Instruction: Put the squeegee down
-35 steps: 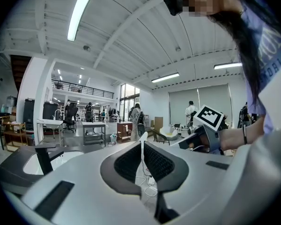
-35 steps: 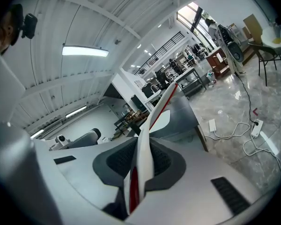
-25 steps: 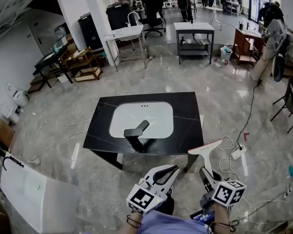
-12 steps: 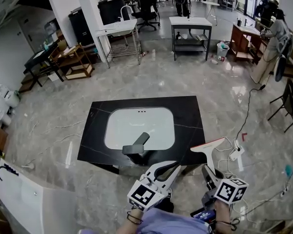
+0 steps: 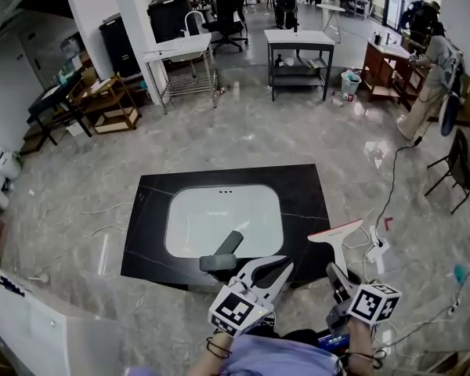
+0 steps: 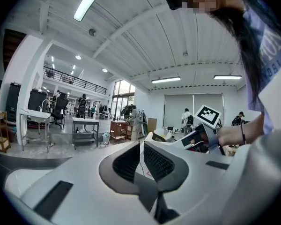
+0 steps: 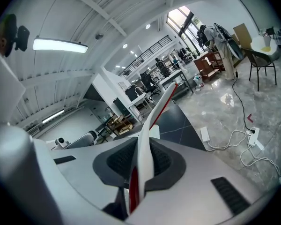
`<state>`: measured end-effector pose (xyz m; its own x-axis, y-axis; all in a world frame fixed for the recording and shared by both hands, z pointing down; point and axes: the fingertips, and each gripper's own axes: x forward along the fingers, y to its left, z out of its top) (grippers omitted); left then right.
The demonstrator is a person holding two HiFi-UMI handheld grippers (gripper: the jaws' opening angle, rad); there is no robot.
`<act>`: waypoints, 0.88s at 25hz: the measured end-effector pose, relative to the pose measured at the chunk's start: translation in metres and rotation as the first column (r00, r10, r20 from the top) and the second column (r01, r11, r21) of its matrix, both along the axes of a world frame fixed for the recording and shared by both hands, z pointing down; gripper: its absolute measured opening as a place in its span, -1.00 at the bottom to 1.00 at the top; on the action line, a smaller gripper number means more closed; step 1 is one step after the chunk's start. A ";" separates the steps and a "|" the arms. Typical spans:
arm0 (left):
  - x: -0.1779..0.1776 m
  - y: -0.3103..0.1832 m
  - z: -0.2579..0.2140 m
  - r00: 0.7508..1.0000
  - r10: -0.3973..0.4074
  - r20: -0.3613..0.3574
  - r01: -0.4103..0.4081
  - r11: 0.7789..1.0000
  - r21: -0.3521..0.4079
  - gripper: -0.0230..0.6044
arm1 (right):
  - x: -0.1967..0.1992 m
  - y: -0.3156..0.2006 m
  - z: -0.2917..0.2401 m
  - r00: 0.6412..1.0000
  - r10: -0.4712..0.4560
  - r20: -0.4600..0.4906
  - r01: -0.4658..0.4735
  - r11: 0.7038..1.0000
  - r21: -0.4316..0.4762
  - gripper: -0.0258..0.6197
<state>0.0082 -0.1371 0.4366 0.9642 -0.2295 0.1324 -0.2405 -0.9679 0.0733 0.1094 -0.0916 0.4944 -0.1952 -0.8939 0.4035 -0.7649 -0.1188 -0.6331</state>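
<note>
My right gripper is shut on the handle of a white squeegee with a red-edged blade. The blade sticks up and forward, level with the right front corner of the black countertop. In the right gripper view the squeegee rises from between the pads of the right gripper. My left gripper hovers over the counter's front edge, near the dark faucet of the white sink. In its own view the left gripper holds nothing, its jaws together.
A power strip with white cables lies on the floor right of the counter. A white panel leans at the lower left. Metal tables, shelves and chairs stand at the back, and a folding chair at the right.
Both grippers have come forward toward the countertop, which now lies closer. The squeegee stays gripped in the right gripper.
</note>
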 end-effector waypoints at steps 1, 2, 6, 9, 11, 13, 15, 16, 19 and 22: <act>0.000 -0.002 0.001 1.000 0.000 0.001 0.000 1.000 -0.004 -0.84 | 0.000 -0.002 0.001 1.000 -0.001 -0.001 0.001 1.000 -0.005 -0.75; -0.001 -0.004 0.003 1.000 0.000 0.003 0.000 1.000 -0.010 -0.84 | 0.000 -0.004 0.001 1.000 -0.003 -0.001 0.003 1.000 -0.010 -0.75; 0.002 -0.013 0.005 1.000 0.002 -0.008 -0.002 0.999 -0.045 -0.84 | 0.005 -0.013 0.001 1.000 -0.009 -0.004 0.009 1.000 -0.016 -0.75; 0.006 -0.019 -0.003 0.999 -0.003 -0.036 0.001 0.998 -0.060 -0.84 | 0.015 -0.022 0.004 1.000 -0.022 -0.007 0.022 1.000 -0.016 -0.75; 0.012 -0.020 -0.004 0.999 -0.006 -0.034 0.004 0.998 -0.060 -0.84 | 0.023 -0.029 0.003 0.999 -0.031 -0.011 0.031 0.999 -0.024 -0.75; 0.018 -0.022 -0.005 1.000 -0.011 -0.024 0.009 0.998 -0.057 -0.84 | 0.032 -0.039 0.001 0.999 -0.048 -0.005 0.048 0.999 -0.023 -0.75; 0.023 -0.027 -0.009 1.000 -0.024 -0.017 0.023 0.998 -0.050 -0.84 | 0.040 -0.052 0.000 0.997 -0.073 -0.004 0.073 0.997 -0.024 -0.75; 0.026 -0.031 -0.011 0.999 -0.034 -0.015 0.034 0.998 -0.045 -0.84 | 0.045 -0.060 0.000 0.996 -0.087 -0.008 0.087 0.996 -0.026 -0.75; 0.033 -0.046 -0.006 0.996 -0.084 -0.001 0.084 0.996 -0.035 -0.84 | 0.058 -0.085 0.008 0.990 -0.142 -0.016 0.141 0.989 -0.036 -0.75; 0.041 -0.064 0.001 0.988 -0.151 0.015 0.151 0.988 -0.039 -0.85 | 0.066 -0.109 0.018 0.975 -0.224 -0.010 0.223 0.973 -0.053 -0.75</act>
<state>0.0488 -0.2012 0.4372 0.9172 -0.3669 0.1555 -0.3848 -0.9167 0.1072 0.1754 -0.2009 0.5126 -0.3808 -0.8067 0.4519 -0.7854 0.0243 -0.6186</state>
